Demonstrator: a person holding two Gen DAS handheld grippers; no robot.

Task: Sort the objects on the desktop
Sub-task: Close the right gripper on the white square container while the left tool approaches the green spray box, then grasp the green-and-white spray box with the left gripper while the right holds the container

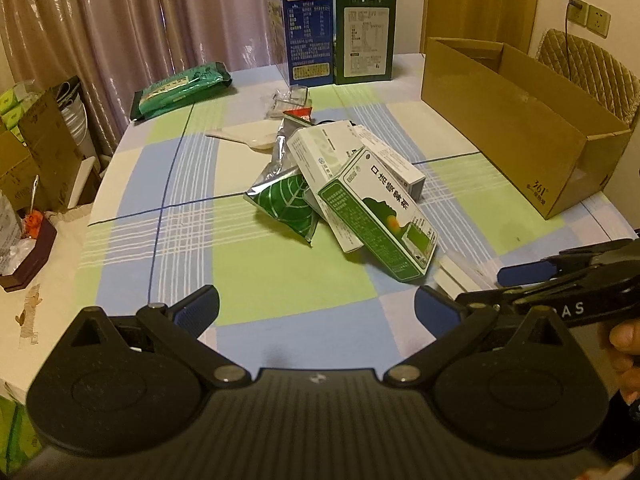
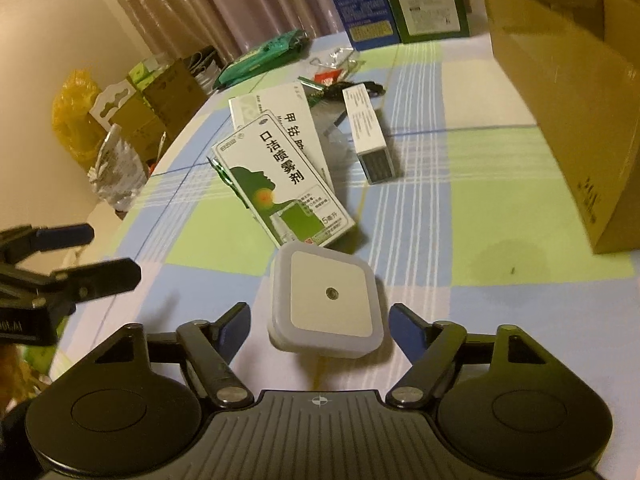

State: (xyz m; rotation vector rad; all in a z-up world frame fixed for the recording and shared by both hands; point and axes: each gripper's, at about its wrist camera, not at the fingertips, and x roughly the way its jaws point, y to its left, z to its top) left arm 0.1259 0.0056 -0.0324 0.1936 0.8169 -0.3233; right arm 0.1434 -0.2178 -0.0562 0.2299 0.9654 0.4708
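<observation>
White square night light [image 2: 326,306], rounded corners, central sensor.

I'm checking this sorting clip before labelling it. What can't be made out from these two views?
- Cardboard box inside: its near wall hides it in the left view; the frame edge crops it in the right.
- Items under the spray box: mostly covered by the pile.
- White square light underside: faces away; the open right gripper hasn't touched it.
- Small print on the blue carton: too small.
</observation>
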